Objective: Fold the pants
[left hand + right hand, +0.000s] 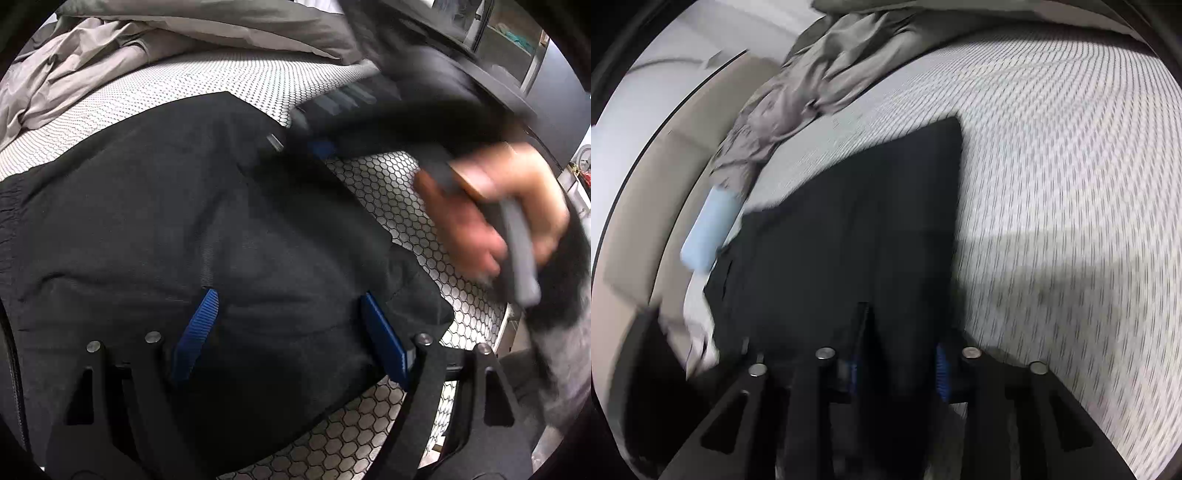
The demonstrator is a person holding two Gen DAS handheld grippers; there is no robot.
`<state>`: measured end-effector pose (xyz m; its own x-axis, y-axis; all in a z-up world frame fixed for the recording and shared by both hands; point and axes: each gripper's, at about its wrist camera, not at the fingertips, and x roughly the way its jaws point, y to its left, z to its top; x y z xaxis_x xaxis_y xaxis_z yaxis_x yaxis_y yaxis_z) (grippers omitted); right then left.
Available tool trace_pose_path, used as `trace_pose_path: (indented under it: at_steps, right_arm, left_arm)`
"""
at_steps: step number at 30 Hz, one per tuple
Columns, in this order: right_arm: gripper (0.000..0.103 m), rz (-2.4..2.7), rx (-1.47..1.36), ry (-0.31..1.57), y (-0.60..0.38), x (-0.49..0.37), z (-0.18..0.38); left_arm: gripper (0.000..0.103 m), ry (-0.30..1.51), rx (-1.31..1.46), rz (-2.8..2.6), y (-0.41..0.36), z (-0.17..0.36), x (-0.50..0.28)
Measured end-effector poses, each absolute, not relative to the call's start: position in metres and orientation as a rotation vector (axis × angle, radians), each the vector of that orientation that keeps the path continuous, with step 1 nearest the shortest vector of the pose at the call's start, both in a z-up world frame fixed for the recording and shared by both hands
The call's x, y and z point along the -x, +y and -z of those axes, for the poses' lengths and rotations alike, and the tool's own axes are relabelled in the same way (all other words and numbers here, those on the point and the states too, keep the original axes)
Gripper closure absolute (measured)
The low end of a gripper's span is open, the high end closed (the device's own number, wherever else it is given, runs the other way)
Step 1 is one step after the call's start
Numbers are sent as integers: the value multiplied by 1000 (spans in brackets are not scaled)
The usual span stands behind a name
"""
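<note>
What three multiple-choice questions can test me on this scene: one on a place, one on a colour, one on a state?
1. Where does the grey blanket lie?
A. Bunched on the mattress, beyond the black pants.
B. Spread over the pants.
C. On the floor.

2. Which colour are the pads of the left claw?
A. Red.
B. Yellow.
C. Blue.

3. How does the left claw stand?
A. Shut on the blanket.
B. Open over the pants.
C. Shut on nothing.

Answers: 1 A, its folds lie past the pants' far edge; 2 C, both ribbed pads show blue; 3 B, a wide gap parts its pads, with dark cloth behind.
</note>
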<state>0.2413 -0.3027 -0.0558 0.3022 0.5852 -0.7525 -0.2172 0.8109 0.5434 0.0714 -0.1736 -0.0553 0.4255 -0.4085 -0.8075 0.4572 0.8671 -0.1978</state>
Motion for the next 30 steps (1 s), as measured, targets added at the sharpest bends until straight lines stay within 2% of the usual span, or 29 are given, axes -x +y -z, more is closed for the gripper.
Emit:
trace_pose_path:
  at_steps: [4, 8, 11, 14, 21, 23, 25, 30]
  right_arm:
    - [81, -466, -421, 1127, -303, -304, 59]
    - [81, -413, -443, 1095, -298, -357, 61]
    - [79, -418, -445, 1120, -296, -374, 61]
    - [72, -451, -490, 1138, -309, -349, 55]
    - [72, -494, -599, 1138, -339, -223, 56]
    - [72, -487, -616, 1116, -337, -201, 54]
    - [84, -454, -571, 1064, -333, -191, 49]
    - [82, -301, -292, 911, -324, -177, 16]
  left_arm:
    - [25, 998, -44, 569, -173, 57, -73]
    - [20, 998, -36, 596, -171, 57, -78]
    - [20, 979, -21, 617, -168, 54, -76]
    - [20, 968, 58, 638, -153, 48, -76]
    - [20, 900, 313, 398, -84, 33, -81]
    - [28, 897, 336, 371, -72, 37, -82]
    - [28, 907, 343, 386, -68, 39, -83]
    - [28, 847, 200, 379, -71, 21, -69]
